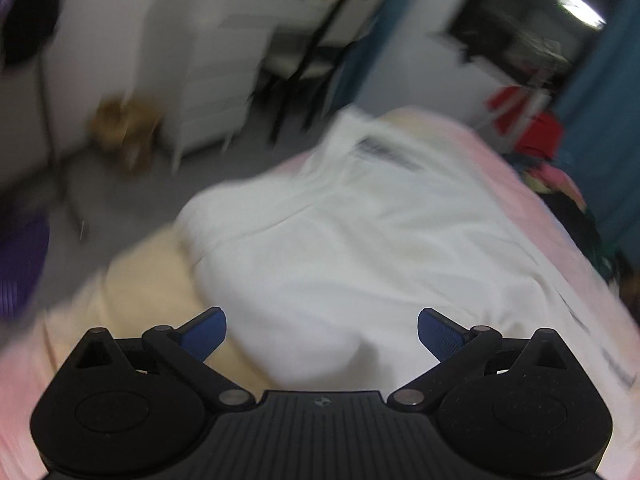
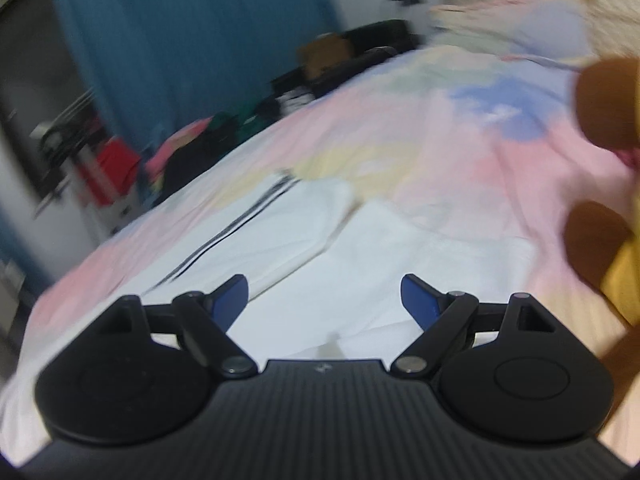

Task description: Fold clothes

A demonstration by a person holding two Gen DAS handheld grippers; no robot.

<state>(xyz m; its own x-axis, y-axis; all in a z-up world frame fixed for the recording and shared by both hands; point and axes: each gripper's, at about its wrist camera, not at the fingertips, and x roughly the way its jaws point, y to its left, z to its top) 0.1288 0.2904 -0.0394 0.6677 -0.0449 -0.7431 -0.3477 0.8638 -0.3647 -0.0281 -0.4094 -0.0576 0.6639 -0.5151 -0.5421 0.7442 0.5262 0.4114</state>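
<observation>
Two tools are in your hands, and both hang above a bed (image 1: 500, 168) whose pastel cover (image 2: 460, 168) runs in pink, yellow and blue patches; the white garment (image 1: 340, 240) lies spread on that cover, its dark stripes (image 2: 224, 232) showing on the sleeve side. Your left tool (image 1: 322, 334) has its blue pads (image 1: 206, 334) spread wide with nothing between them, and the white cloth lies just beyond and under them. Your right tool (image 2: 324, 300) is likewise spread and holds nothing, with the garment directly below its fingers. Both views are smeared by motion, so fine detail is lost. Beyond the far edge of the bed, in the left view, you have a white drawer unit (image 1: 216, 76), a dark folding chair (image 1: 308, 68) and a blurred brown shape (image 1: 124, 124) on the grey floor that you cannot make out. Along the bed's side stands a teal curtain (image 2: 180, 40), and below it a heap of coloured clothes (image 2: 192, 148) with a red item (image 2: 116, 164) close by. At the right edge of the right view a brown and yellow shape (image 2: 608, 120) sits close to the lens beside the bed, too blurred to name.
</observation>
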